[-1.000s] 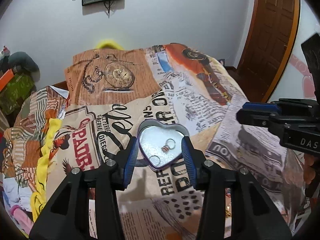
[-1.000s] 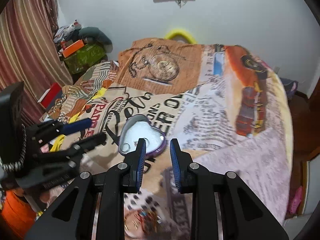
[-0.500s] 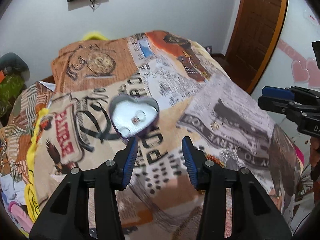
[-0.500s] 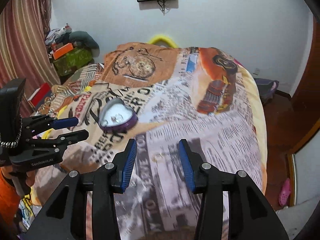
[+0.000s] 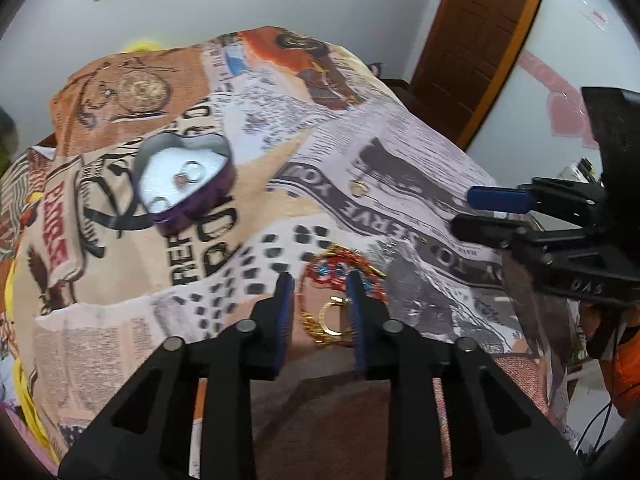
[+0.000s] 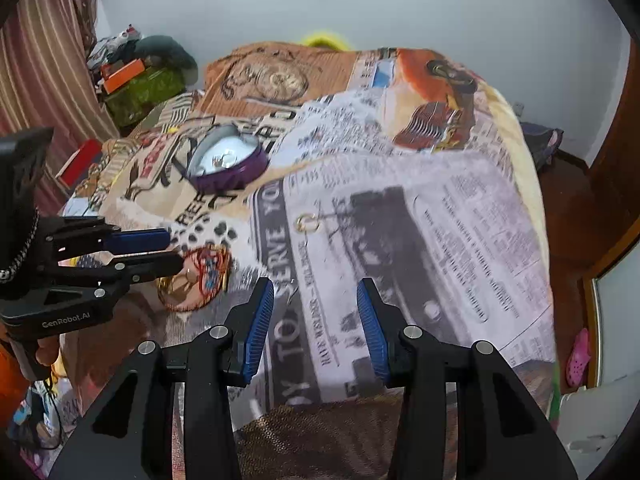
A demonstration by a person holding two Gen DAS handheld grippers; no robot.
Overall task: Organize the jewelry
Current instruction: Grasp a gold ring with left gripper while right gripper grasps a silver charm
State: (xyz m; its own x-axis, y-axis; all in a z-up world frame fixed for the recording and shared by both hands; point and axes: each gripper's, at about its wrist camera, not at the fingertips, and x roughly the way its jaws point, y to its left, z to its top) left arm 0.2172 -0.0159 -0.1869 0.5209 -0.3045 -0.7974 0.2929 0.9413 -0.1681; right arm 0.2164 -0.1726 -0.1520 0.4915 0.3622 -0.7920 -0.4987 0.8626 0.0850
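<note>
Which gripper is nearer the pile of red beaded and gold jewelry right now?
Left. The left gripper straddles the pile of red beaded and gold jewelry; the right gripper hangs off to its right, apart.

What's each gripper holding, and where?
Nothing. Left gripper is open over the jewelry pile, not clamped; right gripper is open above the blanket.

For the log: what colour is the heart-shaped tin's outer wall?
Purple, on the heart-shaped tin; clearest in the right wrist view.
</note>
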